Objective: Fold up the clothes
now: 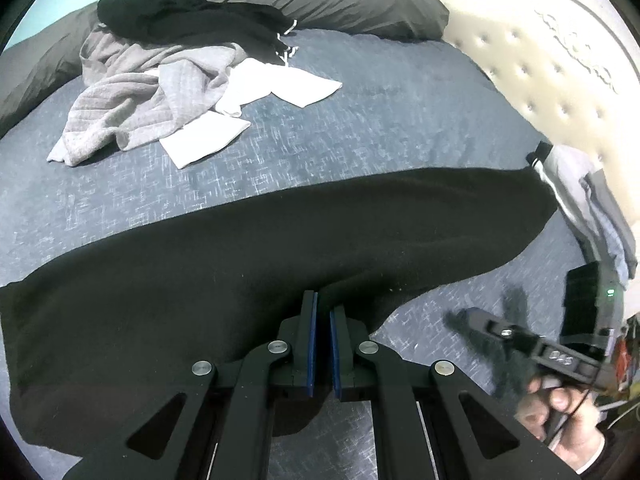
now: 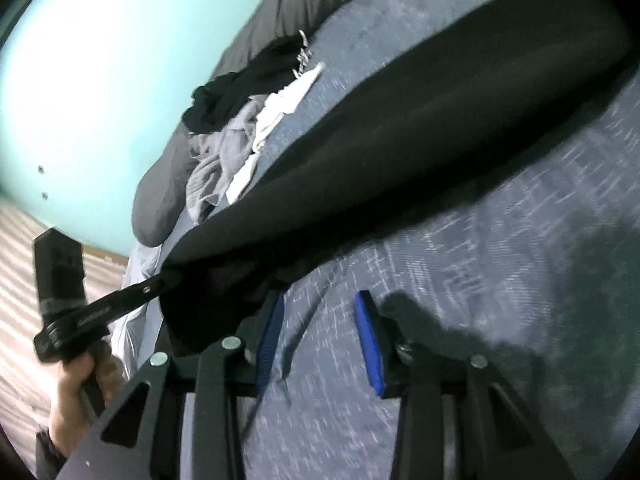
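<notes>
We pinch the black garment (image 1: 280,240) in the left gripper (image 1: 323,312), jaws clamped on its edge; our right gripper (image 2: 320,308) stands apart, empty, over the blue bedspread (image 2: 460,300).

A: Left gripper (image 1: 323,312)?
B: Low centre of its view, jaws pinched nearly together on black cloth.
A: Right gripper (image 2: 320,320)?
B: Jaws apart, nothing between; a hand (image 1: 560,412) grips its handle.
</notes>
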`<state>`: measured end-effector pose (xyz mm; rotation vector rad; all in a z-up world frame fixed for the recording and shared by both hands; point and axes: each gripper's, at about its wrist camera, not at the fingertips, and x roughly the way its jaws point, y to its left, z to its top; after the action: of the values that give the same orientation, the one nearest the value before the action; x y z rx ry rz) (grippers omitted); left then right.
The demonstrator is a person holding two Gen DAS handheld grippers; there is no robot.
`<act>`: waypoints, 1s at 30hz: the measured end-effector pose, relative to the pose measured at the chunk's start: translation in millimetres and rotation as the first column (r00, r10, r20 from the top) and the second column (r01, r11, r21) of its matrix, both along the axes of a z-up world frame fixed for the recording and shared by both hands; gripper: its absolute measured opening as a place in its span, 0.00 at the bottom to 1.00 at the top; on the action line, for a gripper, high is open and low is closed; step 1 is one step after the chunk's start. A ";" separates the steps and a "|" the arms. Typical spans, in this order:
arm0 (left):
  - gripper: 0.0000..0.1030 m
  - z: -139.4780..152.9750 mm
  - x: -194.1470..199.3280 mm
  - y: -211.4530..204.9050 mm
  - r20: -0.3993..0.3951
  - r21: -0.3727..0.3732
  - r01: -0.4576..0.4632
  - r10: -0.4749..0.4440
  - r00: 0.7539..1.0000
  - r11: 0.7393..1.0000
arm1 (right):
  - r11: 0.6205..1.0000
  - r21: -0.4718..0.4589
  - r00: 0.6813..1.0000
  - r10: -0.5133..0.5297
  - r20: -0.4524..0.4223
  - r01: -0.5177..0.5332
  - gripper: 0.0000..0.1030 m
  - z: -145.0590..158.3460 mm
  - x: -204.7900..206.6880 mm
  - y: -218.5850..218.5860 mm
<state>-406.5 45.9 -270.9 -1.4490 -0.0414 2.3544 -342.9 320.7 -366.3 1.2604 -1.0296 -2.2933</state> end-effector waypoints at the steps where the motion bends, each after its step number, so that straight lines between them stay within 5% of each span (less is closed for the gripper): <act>1: 0.06 0.0 -1.6 -0.8 0.001 0.002 0.001 -0.001 1.000 1.000 | 1.000 0.007 1.000 0.001 0.004 -0.001 0.36 -1.2 -3.8 -4.1; 13: 0.06 -1.7 -7.7 -4.0 -0.002 0.008 0.010 -0.010 1.000 1.000 | 0.995 0.026 0.994 -0.097 0.054 0.096 0.35 -19.7 -41.1 -12.7; 17: 0.06 1.1 -7.9 -5.1 -0.011 0.011 0.003 -0.003 1.000 1.000 | 0.994 0.016 0.994 -0.108 0.026 0.108 0.05 -16.2 -39.9 -10.1; 22: 0.06 3.0 -11.7 -9.1 -0.013 0.022 -0.013 0.013 1.000 1.000 | 0.995 0.015 0.995 -0.101 -0.025 0.102 0.03 -0.7 -16.2 -5.0; 30: 0.05 2.8 -10.3 -10.0 -0.015 0.027 -0.020 0.021 1.000 0.999 | 0.996 0.044 0.997 -0.081 0.011 0.080 0.03 -13.7 6.5 -4.0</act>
<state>-416.8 36.0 -268.0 -1.4250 -0.0842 2.3718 -336.3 316.7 -380.1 1.2733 -1.0585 -2.3834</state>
